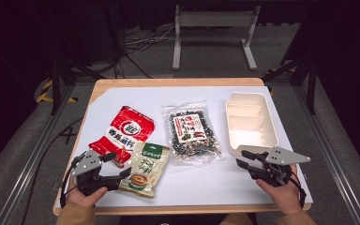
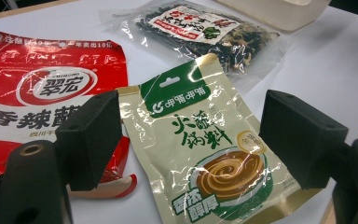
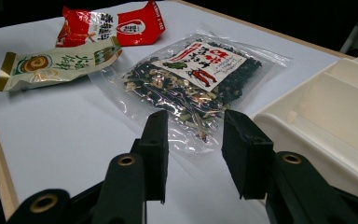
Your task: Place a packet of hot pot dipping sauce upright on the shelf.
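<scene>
The left tongs [image 1: 116,165] stand wide open around the green sauce packet [image 1: 146,168], gripping nothing; the right tongs [image 1: 241,158] hover half open and empty, beside the white tray [image 1: 272,126].

L gripper [image 2: 189,140] jaws apart | green pouch [image 2: 205,154] between | red bag [image 2: 42,93] beside

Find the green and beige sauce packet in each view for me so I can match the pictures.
High view: green and beige sauce packet lies lower left of centre, beside the left tool.
Left gripper view: it lies centre, between the open jaws.
Right gripper view: upper left.
Shared landmark: the red packet next to it.
</scene>
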Demonstrator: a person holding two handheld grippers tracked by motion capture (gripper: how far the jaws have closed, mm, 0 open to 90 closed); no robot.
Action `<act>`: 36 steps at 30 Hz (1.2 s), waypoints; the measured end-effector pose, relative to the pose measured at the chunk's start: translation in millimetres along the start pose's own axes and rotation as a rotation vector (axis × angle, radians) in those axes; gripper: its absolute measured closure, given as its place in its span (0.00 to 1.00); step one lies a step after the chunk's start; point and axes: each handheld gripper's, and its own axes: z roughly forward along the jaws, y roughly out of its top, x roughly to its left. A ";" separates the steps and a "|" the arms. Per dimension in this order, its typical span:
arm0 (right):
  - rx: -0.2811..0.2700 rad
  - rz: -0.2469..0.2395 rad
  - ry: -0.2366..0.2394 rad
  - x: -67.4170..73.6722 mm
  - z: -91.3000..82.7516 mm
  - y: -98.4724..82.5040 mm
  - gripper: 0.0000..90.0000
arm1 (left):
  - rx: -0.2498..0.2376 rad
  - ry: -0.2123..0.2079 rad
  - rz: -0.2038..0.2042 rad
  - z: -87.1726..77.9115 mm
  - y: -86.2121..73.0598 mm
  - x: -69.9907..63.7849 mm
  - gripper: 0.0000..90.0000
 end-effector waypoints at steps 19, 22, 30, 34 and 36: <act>0.038 0.023 0.041 1.7 -0.1 20.2 0.62 | 0.002 0.026 0.004 -1.8 0.0 -0.6 0.23; 0.035 0.027 0.038 0.9 -0.3 21.2 0.62 | 0.006 0.033 -0.007 -1.2 -0.5 0.8 0.24; 0.075 0.024 0.064 3.6 5.7 28.3 0.62 | 0.012 0.053 -0.022 -1.5 -1.1 2.9 0.24; 0.103 0.011 0.088 6.1 12.0 34.5 0.62 | 0.019 0.064 -0.037 -0.8 -2.2 4.3 0.24; 0.114 0.003 0.104 8.1 16.9 40.5 0.62 | 0.018 0.068 -0.042 -1.8 -2.5 5.1 0.24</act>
